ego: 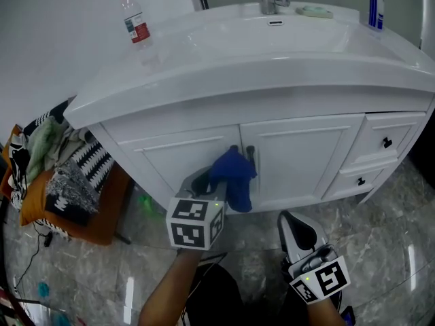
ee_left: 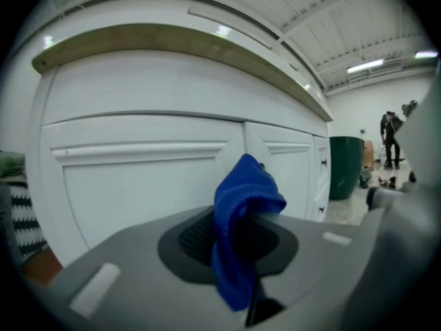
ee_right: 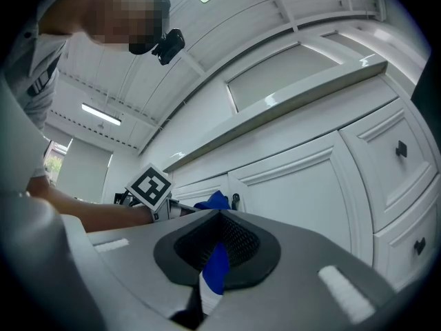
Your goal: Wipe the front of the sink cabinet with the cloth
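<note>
I'm facing the white panelled sink cabinet (ego: 299,155). The crumpled blue cloth (ego: 233,175) is pressing on its two centre doors, by the handles. My left gripper (ego: 206,184) is clamping that cloth. My right gripper (ego: 297,231) is hanging low over the floor, jaws together, well apart.

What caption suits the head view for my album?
Left tongs hold a blue cloth at the white sink cabinet front.

We have open floor (ego: 387,250) before the drawers (ego: 384,141); a laundry pile (ego: 68,175) blocks left of the cabinet (ego: 299,161); the countertop (ego: 272,80) overhangs above.
</note>
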`<action>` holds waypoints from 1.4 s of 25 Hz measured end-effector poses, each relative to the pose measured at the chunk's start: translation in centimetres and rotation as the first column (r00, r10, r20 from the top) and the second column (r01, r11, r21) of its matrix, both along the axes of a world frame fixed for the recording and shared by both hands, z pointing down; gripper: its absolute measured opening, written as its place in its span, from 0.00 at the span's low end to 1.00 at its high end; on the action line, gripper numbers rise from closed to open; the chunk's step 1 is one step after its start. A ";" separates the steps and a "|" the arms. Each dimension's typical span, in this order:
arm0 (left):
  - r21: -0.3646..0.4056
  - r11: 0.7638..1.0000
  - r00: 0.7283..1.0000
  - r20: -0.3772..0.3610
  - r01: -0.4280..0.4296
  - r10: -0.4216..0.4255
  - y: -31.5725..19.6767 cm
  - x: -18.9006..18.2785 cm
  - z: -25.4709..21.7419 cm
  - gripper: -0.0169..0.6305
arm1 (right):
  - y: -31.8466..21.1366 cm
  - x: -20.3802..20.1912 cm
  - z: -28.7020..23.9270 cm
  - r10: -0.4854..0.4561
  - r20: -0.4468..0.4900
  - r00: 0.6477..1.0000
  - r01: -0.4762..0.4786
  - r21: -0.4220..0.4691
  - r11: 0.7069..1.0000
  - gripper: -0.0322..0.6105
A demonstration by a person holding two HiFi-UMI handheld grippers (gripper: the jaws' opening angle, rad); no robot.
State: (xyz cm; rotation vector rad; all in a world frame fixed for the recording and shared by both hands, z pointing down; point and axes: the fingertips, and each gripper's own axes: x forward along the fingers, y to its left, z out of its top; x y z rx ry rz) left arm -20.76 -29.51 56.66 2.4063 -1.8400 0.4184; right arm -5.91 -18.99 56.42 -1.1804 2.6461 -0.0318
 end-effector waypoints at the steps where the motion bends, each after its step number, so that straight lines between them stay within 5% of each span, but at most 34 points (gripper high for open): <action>1: 0.009 0.999 0.999 -0.011 0.037 -0.037 -0.3 -1.1 -0.2 0.14 | 0.0 0.0 -0.1 -0.002 0.001 1.000 0.002 0.001 1.000 0.05; 8: 0.024 0.995 0.995 0.001 0.096 -0.096 -0.9 -4.0 -0.6 0.14 | 0.3 -0.6 -0.3 -0.001 -0.008 1.000 0.001 0.005 1.000 0.05; 19: 0.029 0.936 0.935 0.037 0.351 -0.352 2.2 -18.4 0.2 0.14 | 0.6 -2.9 -0.2 -0.043 -0.008 0.999 0.043 0.011 0.999 0.05; 26: 0.046 0.932 0.927 0.103 0.359 -0.362 2.6 -19.1 1.4 0.15 | 0.8 -4.0 0.1 -0.061 -0.012 0.998 0.061 0.008 0.998 0.05; 35: 0.055 0.914 0.915 0.024 0.402 -0.404 2.8 -19.4 7.2 0.15 | 1.1 -3.2 1.2 -0.050 -0.039 0.998 0.050 -0.010 0.999 0.05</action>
